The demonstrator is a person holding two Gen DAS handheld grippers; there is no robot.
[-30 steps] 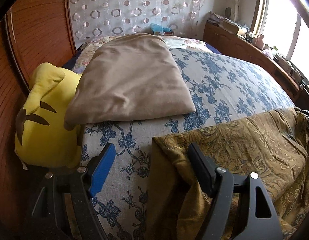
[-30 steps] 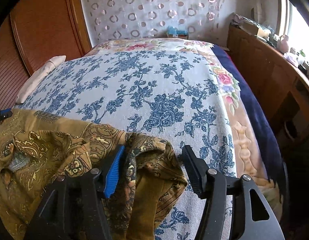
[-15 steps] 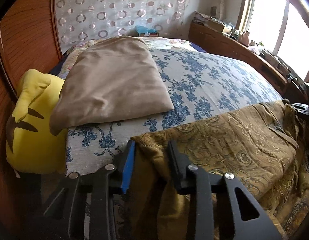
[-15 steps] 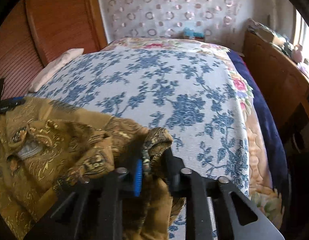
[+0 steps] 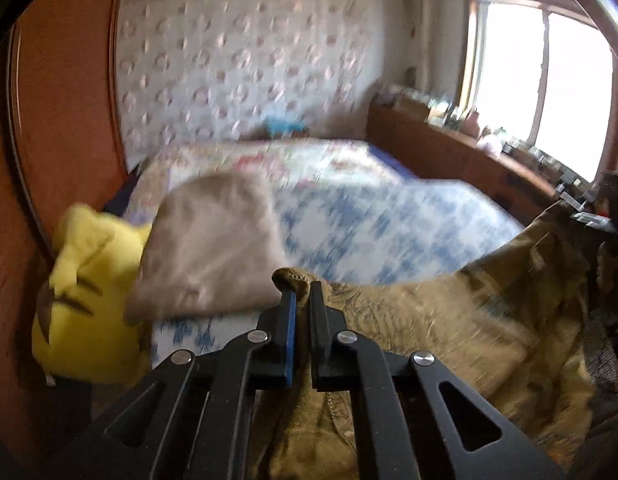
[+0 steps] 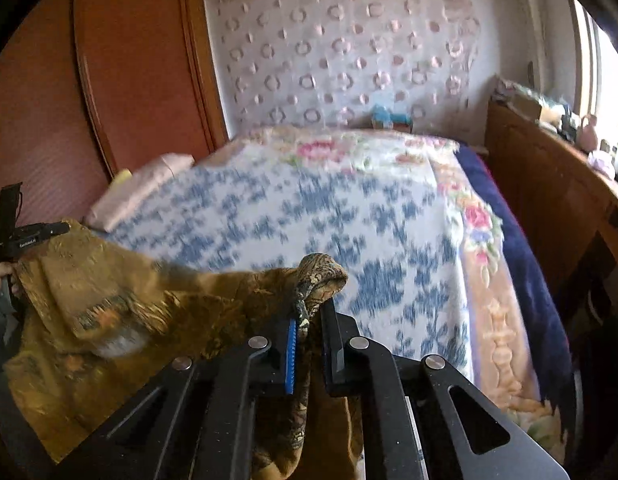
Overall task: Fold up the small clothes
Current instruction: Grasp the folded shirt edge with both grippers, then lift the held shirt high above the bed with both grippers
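- The garment (image 5: 449, 320) is handling as soft, light, limp cloth: between the two held corners its top edge is sagging in a shallow curve, and the rest is hanging in loose folds, so I judge it will drape wherever it is let down rather than keep any shape.
- The best holds look like the ones already taken, at opposite ends of one edge (a hold nearer the middle would likely let both ends flop).
- The left gripper (image 5: 300, 294) is pinching a bunched corner, its jaws pressed nearly together on the cloth after closing just now; a small knob of fabric is poking out above the pads.
- The right gripper (image 6: 309, 312) is likewise clamped on the other corner, its jaws also just drawn in, with a rolled lip of patterned fabric bulging past the tips.
- The weave seems thin and slightly sheen-free, not slippery; the bunched folds between the pads should resist sliding out, though a thin pinch could creep under a tug.
- It is an olive-gold piece with a darker paisley-like print, creased and rumpled, with seams showing near the pinches.
- It is hanging stretched between the grippers at the near edge of the bed (image 6: 349, 216), its lower part dropping out of view below.
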